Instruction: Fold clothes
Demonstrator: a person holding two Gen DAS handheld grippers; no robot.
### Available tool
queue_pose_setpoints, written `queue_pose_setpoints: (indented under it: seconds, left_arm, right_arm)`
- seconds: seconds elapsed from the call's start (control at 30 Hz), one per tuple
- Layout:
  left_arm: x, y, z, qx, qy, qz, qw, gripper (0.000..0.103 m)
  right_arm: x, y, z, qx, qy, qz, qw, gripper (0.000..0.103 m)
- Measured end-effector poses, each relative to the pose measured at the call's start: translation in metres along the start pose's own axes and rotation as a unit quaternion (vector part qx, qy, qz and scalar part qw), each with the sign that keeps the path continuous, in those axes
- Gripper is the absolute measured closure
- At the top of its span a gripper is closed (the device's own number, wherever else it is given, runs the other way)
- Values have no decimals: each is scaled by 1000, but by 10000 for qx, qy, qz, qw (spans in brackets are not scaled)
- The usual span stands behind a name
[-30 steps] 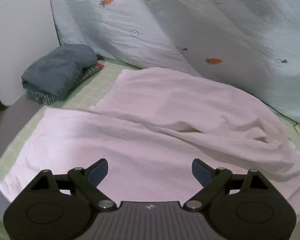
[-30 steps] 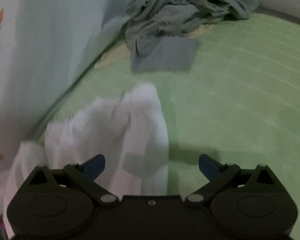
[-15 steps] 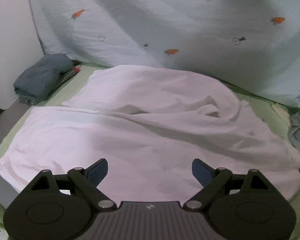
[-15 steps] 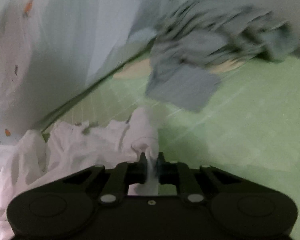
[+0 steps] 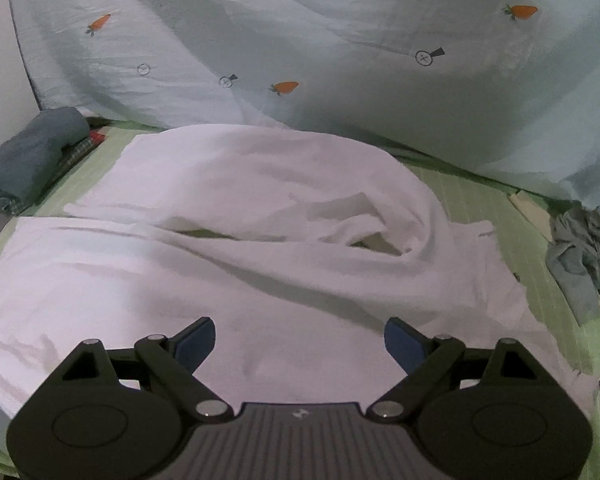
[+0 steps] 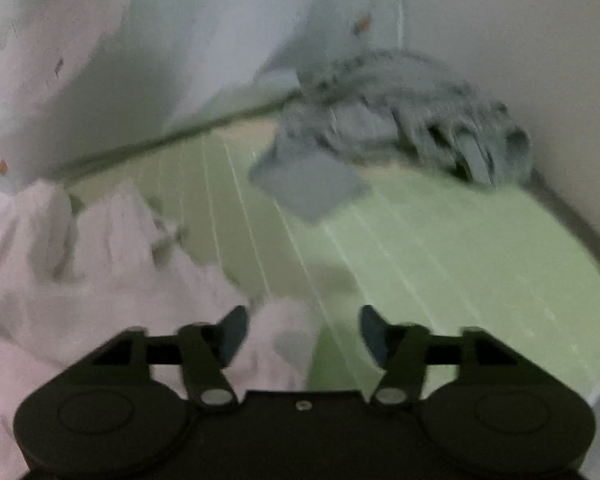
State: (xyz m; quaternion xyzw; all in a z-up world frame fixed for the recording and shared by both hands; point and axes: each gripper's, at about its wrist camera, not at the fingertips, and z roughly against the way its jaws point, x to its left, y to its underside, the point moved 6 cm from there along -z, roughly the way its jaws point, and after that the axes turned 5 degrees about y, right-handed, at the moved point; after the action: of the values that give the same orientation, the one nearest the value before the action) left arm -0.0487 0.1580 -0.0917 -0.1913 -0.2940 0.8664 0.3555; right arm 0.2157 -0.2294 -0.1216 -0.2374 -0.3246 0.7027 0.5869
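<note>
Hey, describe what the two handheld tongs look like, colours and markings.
Both the left tongs and right tongs are black, with linked arms, silver pivot pins, round side housings and dark blue pads. The left body is ribbed grey with a small white logo; the right is blurred.

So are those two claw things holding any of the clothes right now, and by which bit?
Nothing is held. The left gripper hangs open above the white garment. The right gripper has its jaws apart too, with a corner of that garment lying loose between them.

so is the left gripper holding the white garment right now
No, the left gripper is open, its fingers spread apart above the white garment with nothing between them.
</note>
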Motion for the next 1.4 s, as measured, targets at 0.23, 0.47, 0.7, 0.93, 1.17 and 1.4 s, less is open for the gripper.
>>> queue_pose_setpoints:
  seconds: [0.23,0.47,0.7,0.93,1.17,1.4]
  left_arm:
    - [1,-27,-40,145,-332,356,9987,4]
    - [15,-19,-60,330,-726,942,9924,4]
    - [27,-4,-81,767,-1046,1284,9832,4]
    - [2,-22,-96,876,-1087,584,9885,4]
    - [-16,-22,-108,982,-989,309,9898,4]
    - [-8,-20,-101,900,-1037,389,9898,4]
  right_arm:
    - [44,-56,-57,-26,-573,145,9982,1]
    - [135,-88,-131,548,-1588,743,9830,0]
    - [200,-87,-180,1090,-2501,1156,9551,1]
    - [214,-85,-197,1215,-2674,1419,9453,34]
    - [198,-105,-186,788,-2794,1320,9478,89]
    - [117,-193,-154,-917,-1186,690,9863,90]
